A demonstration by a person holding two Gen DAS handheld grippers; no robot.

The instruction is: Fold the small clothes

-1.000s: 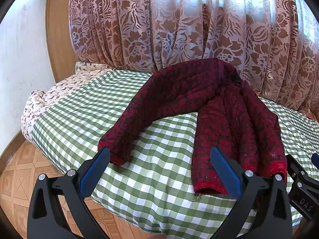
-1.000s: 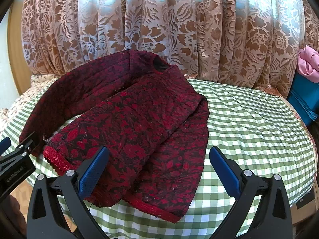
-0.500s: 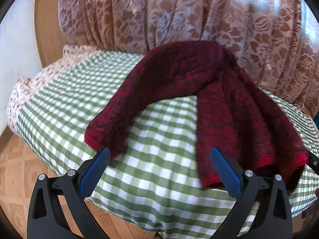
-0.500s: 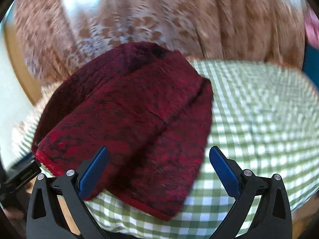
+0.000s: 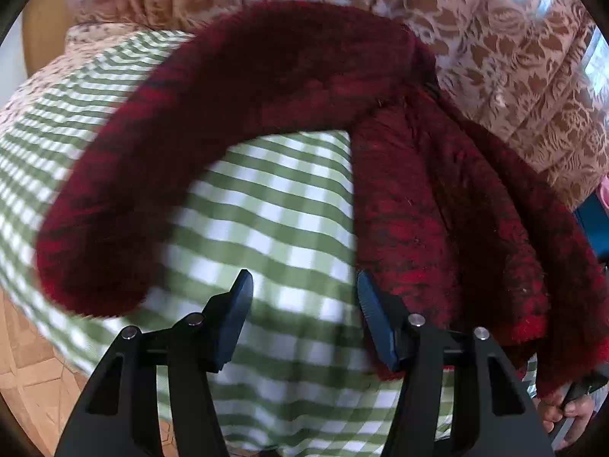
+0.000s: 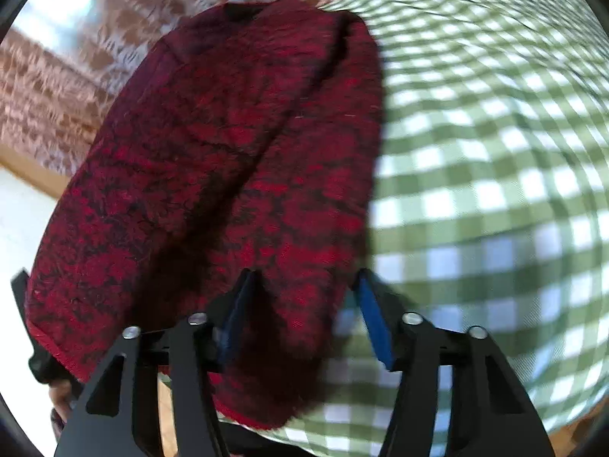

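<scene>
A dark red patterned sweater [image 5: 437,209] lies on a bed with a green checked cover [image 5: 285,209], one sleeve [image 5: 152,152] curving out to the left. My left gripper [image 5: 302,289] hangs low over the cover between sleeve and body. Its jaws are closing with only checked cloth between them, and the right finger [image 5: 375,320] is at the body's left edge. My right gripper [image 6: 304,289] is down at the sweater's [image 6: 228,152] lower right hem. Its jaws are closing too, with the hem's edge between them, one finger over the knit and one over the cover [image 6: 495,152].
A patterned lace curtain [image 5: 514,57] hangs behind the bed. Wooden floor [image 5: 23,361] shows below the bed's left edge. A person's hand [image 5: 571,415] shows at the lower right of the left wrist view. Something blue [image 5: 597,224] stands at the far right.
Both grippers have dropped and tilted down toward the sweater's lower hem, so it looms larger. Both sets of jaws have narrowed from wide open to about half.
</scene>
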